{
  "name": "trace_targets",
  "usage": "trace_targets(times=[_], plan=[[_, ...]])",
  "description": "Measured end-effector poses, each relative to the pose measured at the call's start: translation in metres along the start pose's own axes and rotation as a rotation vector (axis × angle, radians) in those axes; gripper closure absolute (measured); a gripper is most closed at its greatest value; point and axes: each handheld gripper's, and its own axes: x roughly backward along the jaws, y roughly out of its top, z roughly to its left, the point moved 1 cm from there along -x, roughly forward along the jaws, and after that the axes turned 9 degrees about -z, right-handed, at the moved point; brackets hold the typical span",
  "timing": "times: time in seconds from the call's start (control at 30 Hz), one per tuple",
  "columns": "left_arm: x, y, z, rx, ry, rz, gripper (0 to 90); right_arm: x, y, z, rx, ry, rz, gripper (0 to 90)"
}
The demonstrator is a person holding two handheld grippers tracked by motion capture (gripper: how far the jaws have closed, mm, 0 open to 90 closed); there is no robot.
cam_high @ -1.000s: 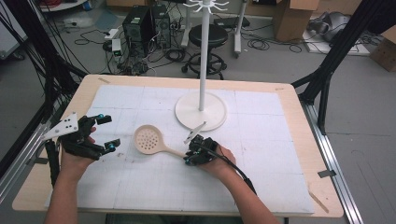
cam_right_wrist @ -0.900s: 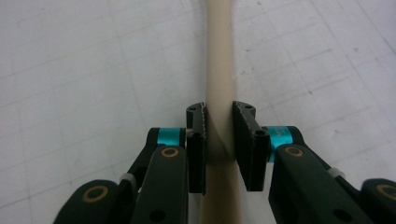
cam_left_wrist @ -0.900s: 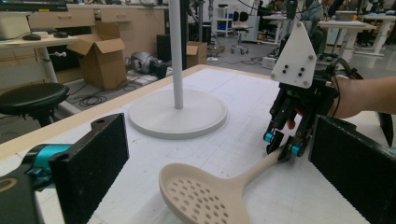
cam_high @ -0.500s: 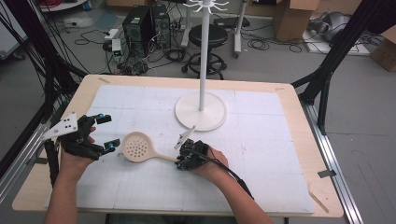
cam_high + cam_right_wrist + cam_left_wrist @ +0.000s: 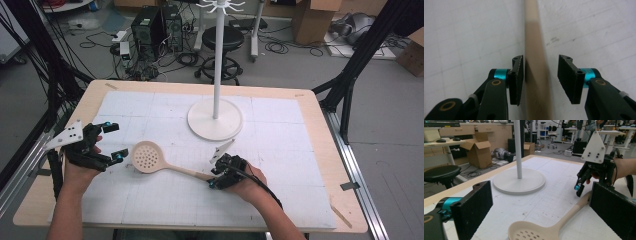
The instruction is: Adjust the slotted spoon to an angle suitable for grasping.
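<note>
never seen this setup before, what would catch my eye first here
A cream slotted spoon lies flat on the white mat, near the front. The right hand-held gripper sits over its handle, jaws open on either side, while the left hand-held gripper waits open beside the spoon's bowl. Behind them a tall white stand rises from a round base.

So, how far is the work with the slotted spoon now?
Nothing looks finished yet: the slotted spoon lies flat on the mat, apart from the white stand. In hand: the right hand-held gripper is open with its jaws on either side of the spoon's handle, one pad at its edge, not closed. The left hand-held gripper waits open beside the bowl. Gripping and lifting the spoon remain.
</note>
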Motion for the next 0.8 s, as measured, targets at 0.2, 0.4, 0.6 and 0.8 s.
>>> trace_targets(times=[0.2,0.4,0.6,0.8], plan=[[0.000,0.000,0.000,0.001,0.001,-0.003,5.5,-0.004,0.002,0.003,0.072,0.020,0.014,68.5],[-0.003,0.000,0.000,-0.002,-0.004,-0.001,5.5,-0.017,0.015,0.004,0.127,0.050,-0.008,68.5],[-0.002,0.001,0.000,-0.002,-0.003,-0.006,5.5,-0.039,0.039,0.010,0.175,0.087,-0.009,68.5],[0.000,0.002,0.000,-0.002,-0.001,-0.008,5.5,-0.051,0.050,0.016,0.196,0.093,-0.006,59.8]])
